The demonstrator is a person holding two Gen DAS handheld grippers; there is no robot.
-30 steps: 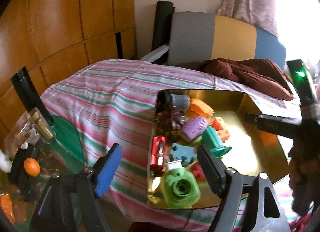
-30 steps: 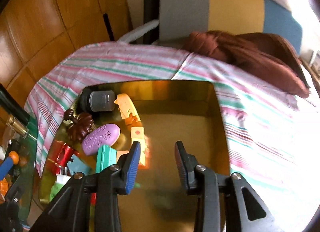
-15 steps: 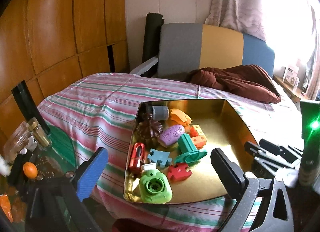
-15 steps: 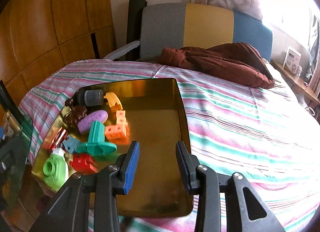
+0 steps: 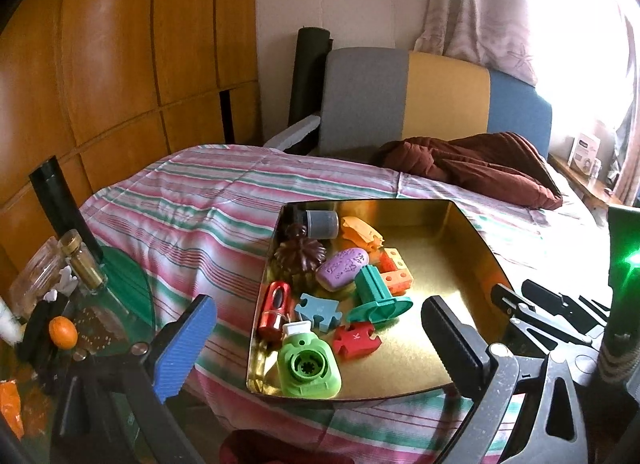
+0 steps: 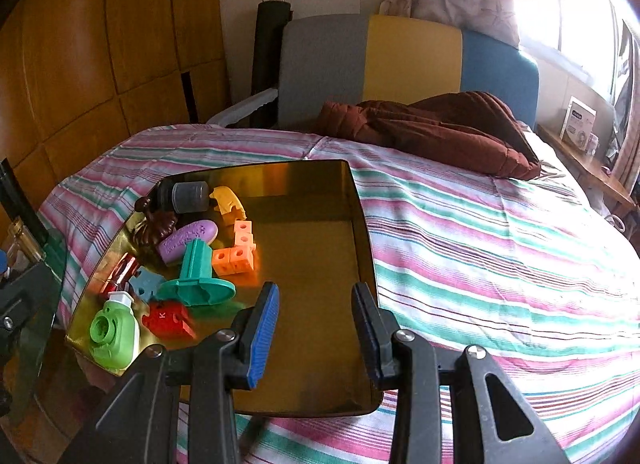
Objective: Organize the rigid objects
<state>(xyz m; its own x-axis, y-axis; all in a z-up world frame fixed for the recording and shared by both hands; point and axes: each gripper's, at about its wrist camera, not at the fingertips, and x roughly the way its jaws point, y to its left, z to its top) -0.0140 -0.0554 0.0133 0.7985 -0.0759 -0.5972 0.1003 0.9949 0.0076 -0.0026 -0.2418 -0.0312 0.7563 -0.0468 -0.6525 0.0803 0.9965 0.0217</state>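
On the striped quilt (image 6: 480, 248), a shiny gold tray (image 6: 320, 344) of moulded plastic toys (image 5: 344, 288) lies ahead of the left gripper (image 5: 320, 344) and right gripper (image 6: 316, 324), both spread apart and empty.

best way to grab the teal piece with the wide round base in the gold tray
Grip the teal piece by its ribbed upright stem, not the flared base. It stands base down, stem up and leaning slightly, so coming from above with fingers either side of the stem looks best. The purple oval and orange cubes crowd the stem, so the fit is tight. The right gripper is open and seems nearer.
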